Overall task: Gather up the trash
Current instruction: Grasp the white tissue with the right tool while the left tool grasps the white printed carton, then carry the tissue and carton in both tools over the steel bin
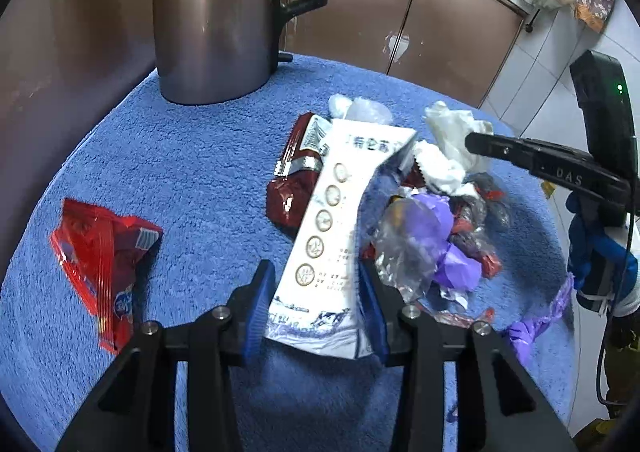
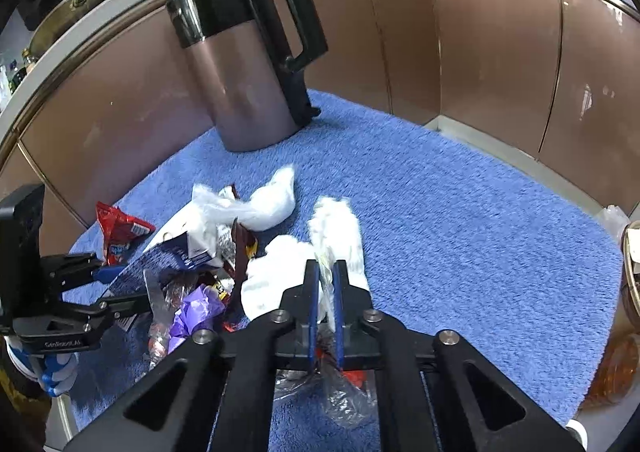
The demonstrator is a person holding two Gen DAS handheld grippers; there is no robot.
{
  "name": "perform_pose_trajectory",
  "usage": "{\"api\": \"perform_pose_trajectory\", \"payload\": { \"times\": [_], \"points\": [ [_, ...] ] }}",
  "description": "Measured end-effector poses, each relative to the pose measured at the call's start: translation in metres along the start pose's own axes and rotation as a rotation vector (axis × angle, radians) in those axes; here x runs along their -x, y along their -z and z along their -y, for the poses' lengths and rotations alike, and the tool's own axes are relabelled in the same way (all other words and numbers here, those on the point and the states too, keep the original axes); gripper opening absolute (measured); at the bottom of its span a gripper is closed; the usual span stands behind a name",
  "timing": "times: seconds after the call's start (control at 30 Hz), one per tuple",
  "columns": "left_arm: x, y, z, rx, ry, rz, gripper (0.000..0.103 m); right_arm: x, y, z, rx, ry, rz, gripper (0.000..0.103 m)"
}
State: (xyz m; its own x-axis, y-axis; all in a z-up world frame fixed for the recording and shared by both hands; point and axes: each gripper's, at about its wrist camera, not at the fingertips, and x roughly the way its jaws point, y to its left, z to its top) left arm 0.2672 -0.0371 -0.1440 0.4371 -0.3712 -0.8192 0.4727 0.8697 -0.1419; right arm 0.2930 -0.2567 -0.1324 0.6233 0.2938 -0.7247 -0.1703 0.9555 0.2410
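On a table covered in a blue towel [image 1: 192, 172], the left gripper [image 1: 316, 304] has its blue-padded fingers [image 1: 256, 308] closed on the lower end of a white milk carton [image 1: 332, 212] that lies flattened across a heap of wrappers [image 1: 432, 236] and tissues. The right gripper [image 2: 326, 292], fingers nearly together, pinches a strip of clear plastic film [image 2: 326, 284] beside a crumpled white tissue [image 2: 340, 232]. A red snack packet [image 1: 104, 252] lies apart on the left, and a bronze kettle [image 1: 212, 20] stands behind.

The left gripper [image 1: 316, 308] is held low, its blue-padded fingers [image 1: 256, 312] closed against what lies between them. The right gripper [image 2: 326, 292] reaches forward with its jaws nearly together, pinching.
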Motion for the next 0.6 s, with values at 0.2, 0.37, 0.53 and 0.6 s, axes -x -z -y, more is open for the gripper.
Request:
{"api": "perform_pose_trajectory", "payload": {
  "times": [0.2, 0.37, 0.53, 0.6],
  "points": [
    [0.024, 0.015, -0.003, 0.055, 0.021, 0.037, 0.039, 0.038, 0.006, 0.0, -0.014, -0.013, 0.066, 0.005],
    [0.051, 0.033, -0.001, 0.103, 0.049, 0.073, 0.039, 0.073, 0.017, -0.015, -0.003, -0.033, 0.108, 0.005],
    [0.083, 0.053, 0.003, 0.137, 0.062, 0.116, 0.039, 0.113, 0.033, -0.04, 0.021, -0.06, 0.152, 0.005],
    [0.099, 0.062, 0.004, 0.148, 0.066, 0.139, 0.039, 0.13, 0.038, -0.049, 0.032, -0.068, 0.173, 0.005]
  ]
}}
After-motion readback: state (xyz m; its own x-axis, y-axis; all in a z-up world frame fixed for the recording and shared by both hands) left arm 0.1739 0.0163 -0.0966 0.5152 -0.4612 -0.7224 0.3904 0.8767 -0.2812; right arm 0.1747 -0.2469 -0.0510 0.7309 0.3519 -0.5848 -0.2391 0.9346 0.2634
